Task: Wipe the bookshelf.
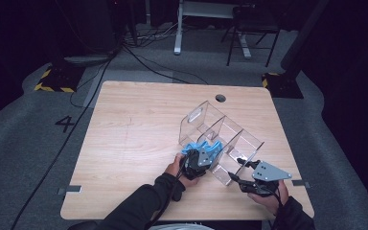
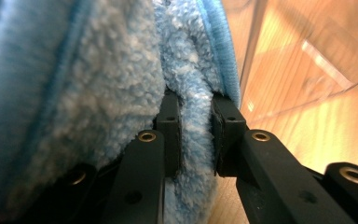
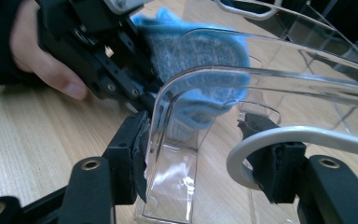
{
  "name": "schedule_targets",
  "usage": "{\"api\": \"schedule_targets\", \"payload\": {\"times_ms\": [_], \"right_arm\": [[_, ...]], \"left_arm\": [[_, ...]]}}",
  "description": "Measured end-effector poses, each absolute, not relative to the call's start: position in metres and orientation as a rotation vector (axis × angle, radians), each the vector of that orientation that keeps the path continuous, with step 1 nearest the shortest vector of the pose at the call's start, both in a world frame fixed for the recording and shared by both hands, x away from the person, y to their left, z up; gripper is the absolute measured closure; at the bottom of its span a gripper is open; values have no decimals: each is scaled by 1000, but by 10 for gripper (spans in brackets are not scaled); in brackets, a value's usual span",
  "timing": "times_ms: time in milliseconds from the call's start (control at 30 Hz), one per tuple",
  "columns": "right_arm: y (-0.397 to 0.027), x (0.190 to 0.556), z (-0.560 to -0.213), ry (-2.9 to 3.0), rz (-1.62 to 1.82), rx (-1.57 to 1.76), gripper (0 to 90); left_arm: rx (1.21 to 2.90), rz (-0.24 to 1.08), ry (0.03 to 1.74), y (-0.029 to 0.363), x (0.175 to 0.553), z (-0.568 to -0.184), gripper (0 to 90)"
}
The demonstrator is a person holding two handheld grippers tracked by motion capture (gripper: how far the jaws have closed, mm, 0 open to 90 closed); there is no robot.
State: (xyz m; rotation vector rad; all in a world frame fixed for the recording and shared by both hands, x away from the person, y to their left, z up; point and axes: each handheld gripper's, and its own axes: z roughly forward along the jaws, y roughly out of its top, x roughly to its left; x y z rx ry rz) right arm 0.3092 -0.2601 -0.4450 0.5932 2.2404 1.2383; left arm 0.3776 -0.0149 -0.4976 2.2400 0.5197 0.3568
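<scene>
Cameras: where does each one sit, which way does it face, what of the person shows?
High view: above the person's side, facing forward and down on the table; both forearms, left gripper, right gripper.
Left gripper view: on that gripper, along its jaws clamped on the blue cloth.
Right gripper view: on that gripper, its jaws either side of the clear organizer wall; the other hand beyond.
Shared: cloth and organizer appear in all three.

A fluffy blue cloth (image 1: 206, 148) — bunched and folded, with a stitched edge — sits at the near-left end of a clear plastic organizer (image 1: 220, 139). The organizer stands on the right half of the surface, set diagonally — several open compartments split by transparent walls, a handle cut-out at its far end.
</scene>
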Motion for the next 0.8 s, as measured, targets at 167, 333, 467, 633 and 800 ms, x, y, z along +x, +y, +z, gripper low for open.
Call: {"api": "schedule_targets", "payload": {"times_ms": [167,333,467,633,800], "right_arm": [[-258,310,-445,2261,1217,573,433],[-259,310,-445,2253,1214,578,432],[-260,306,-446,2214,1186,615,350],[-273,297,-441,2164,1208,667,359],[-278,296,-440,2160,1256,688,447]], "left_arm": [[2240,353,502,-15,379,-495,767],[2210,351,491,-14,379,-489,766],[2216,360,497,-13,380,-487,767],[2162,370,506,-12,379,-476,762],[2081,366,500,-7,379,-460,757]]}}
